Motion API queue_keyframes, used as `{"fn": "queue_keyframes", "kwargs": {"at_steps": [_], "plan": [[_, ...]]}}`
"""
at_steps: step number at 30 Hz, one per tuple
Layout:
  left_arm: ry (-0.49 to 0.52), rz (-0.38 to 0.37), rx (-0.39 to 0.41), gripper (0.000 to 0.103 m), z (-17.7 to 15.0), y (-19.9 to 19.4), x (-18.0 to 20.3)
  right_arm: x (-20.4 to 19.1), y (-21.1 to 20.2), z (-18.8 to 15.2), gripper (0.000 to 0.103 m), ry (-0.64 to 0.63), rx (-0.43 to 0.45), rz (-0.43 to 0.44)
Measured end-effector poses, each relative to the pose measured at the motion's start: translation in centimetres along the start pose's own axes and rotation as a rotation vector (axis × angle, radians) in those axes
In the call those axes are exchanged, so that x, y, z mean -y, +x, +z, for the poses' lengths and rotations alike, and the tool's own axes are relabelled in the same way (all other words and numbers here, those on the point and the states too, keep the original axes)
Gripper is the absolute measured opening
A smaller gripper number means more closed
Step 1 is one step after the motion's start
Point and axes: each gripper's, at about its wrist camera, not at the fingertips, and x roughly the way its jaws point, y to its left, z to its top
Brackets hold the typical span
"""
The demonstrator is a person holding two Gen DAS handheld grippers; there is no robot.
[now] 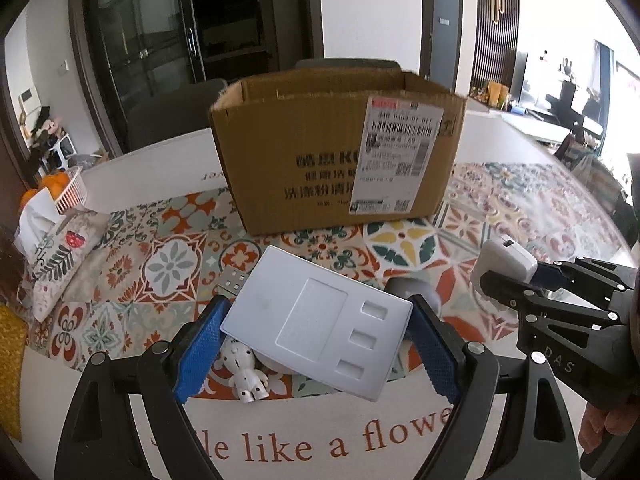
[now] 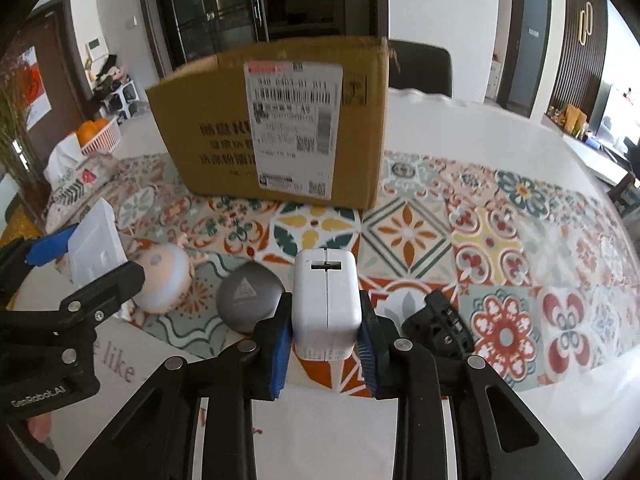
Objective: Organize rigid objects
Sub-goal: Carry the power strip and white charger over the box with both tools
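left tongs [image 1: 316,344] clamp one white tray [image 1: 320,324], right tongs [image 2: 325,344] one white charger [image 2: 326,300].

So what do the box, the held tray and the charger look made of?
Box: brown corrugated cardboard, matte, raw flap edges. Tray: thin white moulded plastic, likely, with pressed recesses and a faint sheen. Charger: hard white plastic, smooth, seam down the middle.

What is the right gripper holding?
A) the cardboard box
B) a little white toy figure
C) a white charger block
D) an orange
C: the right gripper has its blue fingers pressed on both sides of the white charger block.
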Motion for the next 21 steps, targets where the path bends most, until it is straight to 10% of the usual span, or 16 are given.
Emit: {"fn": "queue_keyframes", "kwargs": {"at_steps": [21], "plan": [[0.011, -0.069, 0.139, 0.088, 10.1, -5.0, -1.9, -0.6, -6.6, 9.0, 0.030, 0.046, 0.186, 0.015]]}}
